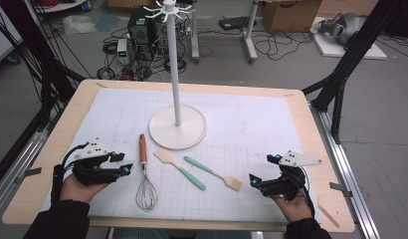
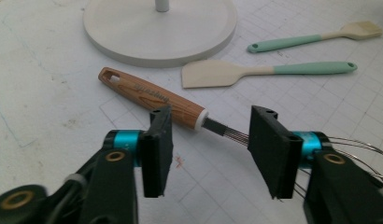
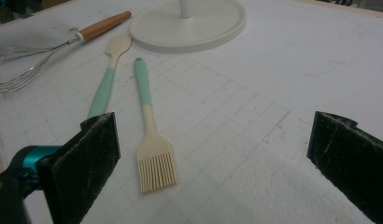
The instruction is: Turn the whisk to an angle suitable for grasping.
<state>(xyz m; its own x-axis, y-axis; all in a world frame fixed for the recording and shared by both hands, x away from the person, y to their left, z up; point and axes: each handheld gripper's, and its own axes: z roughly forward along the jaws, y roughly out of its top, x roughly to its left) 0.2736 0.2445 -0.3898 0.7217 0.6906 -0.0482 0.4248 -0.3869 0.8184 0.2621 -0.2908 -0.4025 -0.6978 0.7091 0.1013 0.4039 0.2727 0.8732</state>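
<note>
Care was needed as my left gripper [image 2: 206,149], jaws half-open and empty, faced the wooden-handled wire whisk [image 2: 154,97]; gripping the handle squarely seemed best, right gripper [image 3: 213,158] wide.

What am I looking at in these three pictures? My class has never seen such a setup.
A person sits at a table holding a two-jaw tool in each hand: the left gripper and the right gripper. One picture is taken from above; the other two come from cameras riding on each gripper, looking along its black jaws. On the white mat lie a whisk with a wooden handle, a spatula and a brush, both with green handles, near a white stand. Nothing is held: both pairs of jaws are open, the left ones aimed at the whisk.
</note>
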